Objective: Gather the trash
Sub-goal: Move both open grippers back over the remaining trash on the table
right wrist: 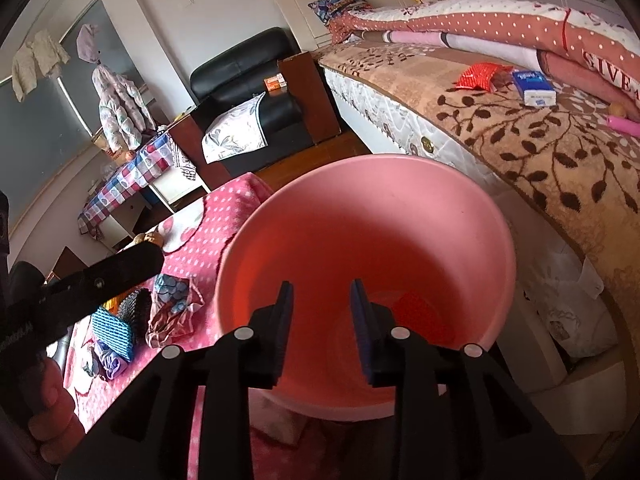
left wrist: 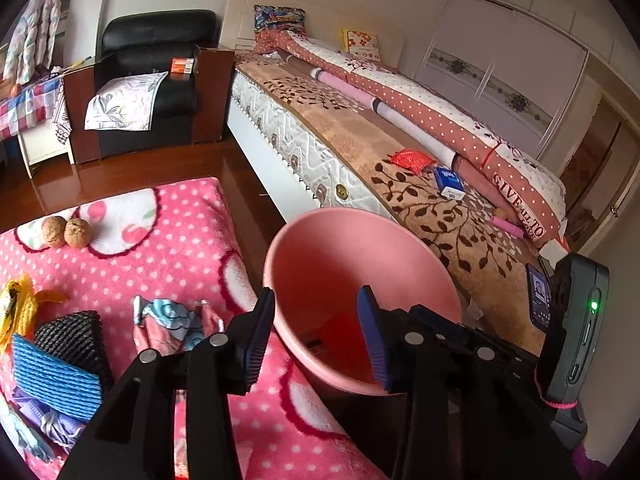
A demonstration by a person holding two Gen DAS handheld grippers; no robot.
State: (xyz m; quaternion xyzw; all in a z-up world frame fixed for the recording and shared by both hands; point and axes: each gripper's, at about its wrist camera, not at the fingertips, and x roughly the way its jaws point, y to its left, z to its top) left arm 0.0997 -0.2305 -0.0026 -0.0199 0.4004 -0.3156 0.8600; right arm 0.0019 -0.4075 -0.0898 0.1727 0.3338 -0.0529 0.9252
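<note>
1. Right wrist view is filled by the pink bin [right wrist: 368, 216], which stands between the bed [right wrist: 520, 128] and the desk [right wrist: 208, 236] under its pink dotted blanket. A red scrap [right wrist: 416, 308] is seen lying at its bottom. If either arm were lowered carelessly, the near rim could be struck and the bin tipped.
2. Remaining trash is judged to lie on the desk: a crumpled wrapper [left wrist: 176, 320], a banana peel [left wrist: 20, 300] and folded cloths [left wrist: 52, 376]. A cloth could be gathered by mistake, since the pile is tightly packed.
3. Right tongs [right wrist: 320, 320] are held released above the bin, nothing between the pads. Left tongs [left wrist: 316, 332] are likewise spread and empty, straddling the bin's rim.
4. Two walnuts [left wrist: 66, 232] could be rolled off the blanket by a nudge.
5. Whether the red packet [left wrist: 412, 158] and tissue pack [left wrist: 450, 182] on the bed count as trash cannot be told. The bin's base is hidden.
</note>
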